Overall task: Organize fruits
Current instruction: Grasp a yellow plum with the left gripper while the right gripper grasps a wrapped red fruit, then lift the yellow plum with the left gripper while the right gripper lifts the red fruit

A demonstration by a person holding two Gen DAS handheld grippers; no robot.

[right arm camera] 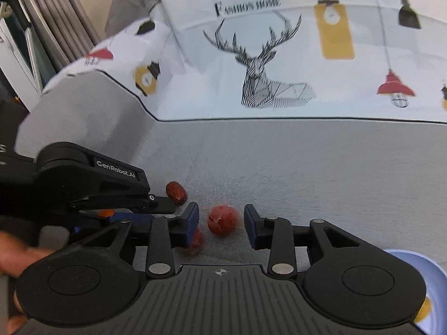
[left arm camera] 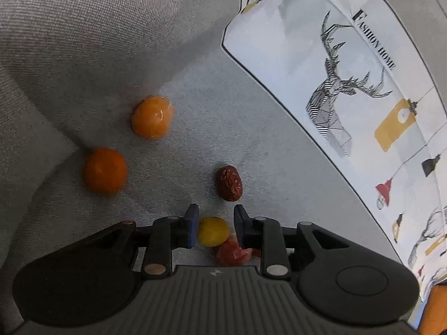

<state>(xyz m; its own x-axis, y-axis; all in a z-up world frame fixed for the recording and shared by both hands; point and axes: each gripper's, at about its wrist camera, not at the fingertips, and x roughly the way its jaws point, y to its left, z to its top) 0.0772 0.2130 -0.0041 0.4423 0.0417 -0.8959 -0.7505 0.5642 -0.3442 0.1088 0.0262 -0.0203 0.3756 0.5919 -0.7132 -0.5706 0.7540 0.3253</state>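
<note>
On the grey sofa cushion (left arm camera: pixel 251 117) the left wrist view counts two orange fruits, one dried red date, one small yellow fruit and one crinkled red fruit. The farther orange fruit (left arm camera: pixel 152 117) sits near the cushion seam, glossy as if wrapped in clear film; the nearer orange fruit (left arm camera: pixel 104 170) lies beside it to the left, apart from it. The red date (left arm camera: pixel 229 183) is oval, its long axis running roughly away from the camera with a slight lean to the left, just ahead of the fingertips. The left gripper (left arm camera: pixel 215 217) stands open, its blue pads apart, with the yellow fruit (left arm camera: pixel 213 231) between them, close against the left pad; whether they touch is unclear. The crinkled red fruit (left arm camera: pixel 233 252) lies just behind the yellow one, touching or nearly so. In the right wrist view two red fruits show: a round red fruit (right arm camera: pixel 222 220) on the cushion between the spread fingers of the right gripper (right arm camera: pixel 221 219), clear of both pads, and a blurred second red fruit (right arm camera: pixel 197 240) partly hidden behind the left pad. The date appears there too, lying slantwise beside the other gripper's tip. A deer-print pillow (right arm camera: pixel 265 64) marked "Fashion home" lies behind.
</note>
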